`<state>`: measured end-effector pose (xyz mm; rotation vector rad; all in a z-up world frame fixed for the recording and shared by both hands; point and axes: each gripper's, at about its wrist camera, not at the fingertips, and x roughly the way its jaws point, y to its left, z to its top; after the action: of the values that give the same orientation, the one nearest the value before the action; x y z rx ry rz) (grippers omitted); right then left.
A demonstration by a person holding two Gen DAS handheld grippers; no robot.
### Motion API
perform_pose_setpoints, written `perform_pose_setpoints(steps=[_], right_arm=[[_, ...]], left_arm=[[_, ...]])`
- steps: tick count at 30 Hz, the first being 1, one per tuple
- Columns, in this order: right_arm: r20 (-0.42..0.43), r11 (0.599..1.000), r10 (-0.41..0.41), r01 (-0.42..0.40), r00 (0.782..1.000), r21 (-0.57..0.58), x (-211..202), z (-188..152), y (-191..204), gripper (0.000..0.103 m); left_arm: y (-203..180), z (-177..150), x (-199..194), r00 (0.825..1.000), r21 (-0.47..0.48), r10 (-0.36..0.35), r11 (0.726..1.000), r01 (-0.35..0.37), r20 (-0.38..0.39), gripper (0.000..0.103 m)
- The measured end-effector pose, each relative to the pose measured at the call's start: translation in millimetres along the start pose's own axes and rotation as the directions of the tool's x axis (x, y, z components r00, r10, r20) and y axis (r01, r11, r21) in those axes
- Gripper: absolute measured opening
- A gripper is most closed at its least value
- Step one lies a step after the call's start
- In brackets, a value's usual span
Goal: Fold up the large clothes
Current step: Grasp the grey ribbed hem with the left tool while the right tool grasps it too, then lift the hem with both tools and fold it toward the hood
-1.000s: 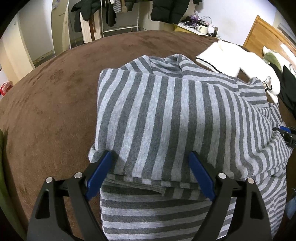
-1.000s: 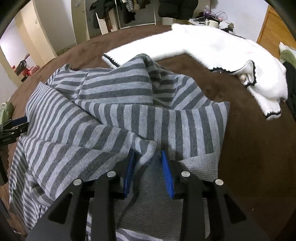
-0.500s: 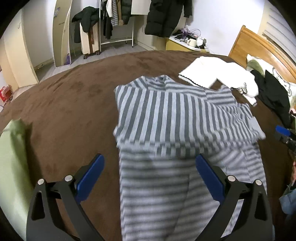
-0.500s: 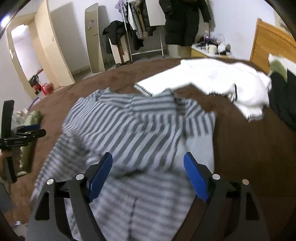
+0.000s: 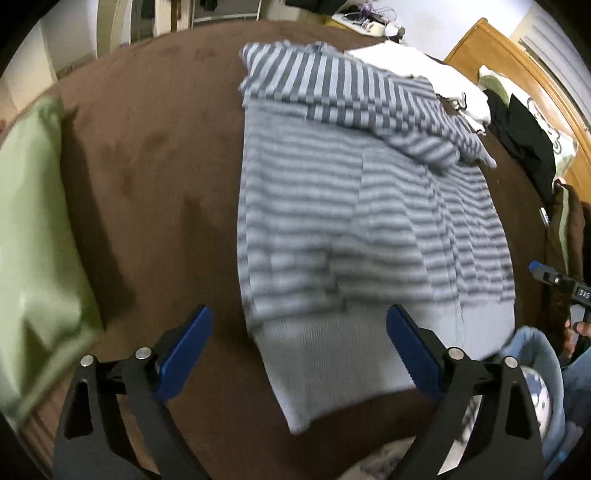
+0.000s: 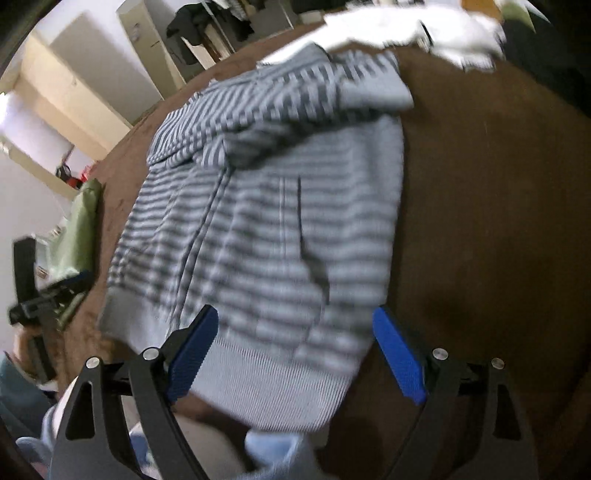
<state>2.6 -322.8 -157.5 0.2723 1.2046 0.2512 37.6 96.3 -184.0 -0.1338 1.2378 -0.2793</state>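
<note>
Striped hoodie (image 5: 354,206) hem overhanging brown bedspread (image 5: 155,155) edge, bare bedspread either side

Hoodie (image 6: 266,221): striped, flat on the brown bed (image 6: 480,184), hem toward me.
My gripper (image 6: 295,354): jaws opening, nothing pinched, hem below.
Sweater (image 6: 406,26): white, beyond.

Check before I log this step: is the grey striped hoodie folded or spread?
Partly folded: the grey striped hoodie has its top doubled over the body; the hem still lies flat.
</note>
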Motion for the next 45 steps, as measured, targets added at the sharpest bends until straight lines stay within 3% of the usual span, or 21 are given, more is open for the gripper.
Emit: perform_pose_setpoints(steps=[9, 13, 18, 20, 21, 24, 28, 29, 30, 32, 33, 37, 45], right_arm=[[-0.089, 0.996, 0.056, -0.050, 0.994, 0.072, 13, -41, -14, 0.084], [-0.099, 0.986, 0.103, -0.088, 0.990, 0.139, 27, -47, -27, 0.071], [-0.091, 0.975, 0.148, -0.129, 0.985, 0.183, 41, -44, -36, 0.068], [-0.088, 0.976, 0.150, -0.133, 0.985, 0.174, 41, -41, -36, 0.035], [-0.097, 0.973, 0.164, -0.145, 0.982, 0.180, 44, -40, -38, 0.015], [-0.120, 0.972, 0.181, -0.158, 0.976, 0.175, 53, -38, -37, 0.015], [-0.127, 0.973, 0.194, -0.173, 0.973, 0.155, 55, -34, -33, 0.012], [-0.129, 0.975, 0.189, -0.170, 0.973, 0.144, 55, -34, -32, 0.011], [-0.130, 0.978, 0.179, -0.162, 0.975, 0.132, 55, -34, -30, 0.010], [-0.127, 0.982, 0.165, -0.151, 0.978, 0.112, 53, -33, -27, 0.009], [-0.121, 0.985, 0.153, -0.142, 0.981, 0.095, 52, -33, -24, 0.008], [-0.068, 0.989, 0.140, -0.137, 0.988, 0.052, 40, -29, -12, 0.006], [0.037, 0.989, 0.145, -0.145, 0.989, -0.005, 1, -16, 6, 0.006]], left_arm=[[8, -43, 11, 0.993, -0.091, -0.100, 0.991, 0.095, -0.057, 0.076], [14, -52, 25, 0.984, -0.145, -0.160, 0.978, 0.147, -0.083, 0.076], [21, -52, 33, 0.976, -0.197, -0.206, 0.962, 0.188, -0.075, 0.077], [21, -50, 32, 0.969, -0.206, -0.239, 0.953, 0.221, -0.068, 0.075], [19, -48, 33, 0.968, -0.198, -0.239, 0.955, 0.221, -0.073, 0.069], [8, -43, 36, 0.953, -0.169, -0.284, 0.949, 0.265, -0.105, 0.059], [-4, -39, 44, 0.956, -0.128, -0.262, 0.961, 0.245, -0.136, 0.058], [-4, -39, 45, 0.956, -0.132, -0.260, 0.961, 0.243, -0.133, 0.052], [-2, -38, 45, 0.960, -0.141, -0.250, 0.962, 0.232, -0.129, 0.037], [3, -37, 45, 0.962, -0.153, -0.243, 0.963, 0.223, -0.125, 0.019], [6, -36, 44, 0.960, -0.157, -0.252, 0.960, 0.231, -0.125, 0.017], [-1, -30, 35, 0.970, -0.088, -0.201, 0.978, 0.191, -0.135, 0.014], [-15, -14, 0, 0.983, -0.028, -0.180, 0.983, 0.179, -0.034, 0.012]])
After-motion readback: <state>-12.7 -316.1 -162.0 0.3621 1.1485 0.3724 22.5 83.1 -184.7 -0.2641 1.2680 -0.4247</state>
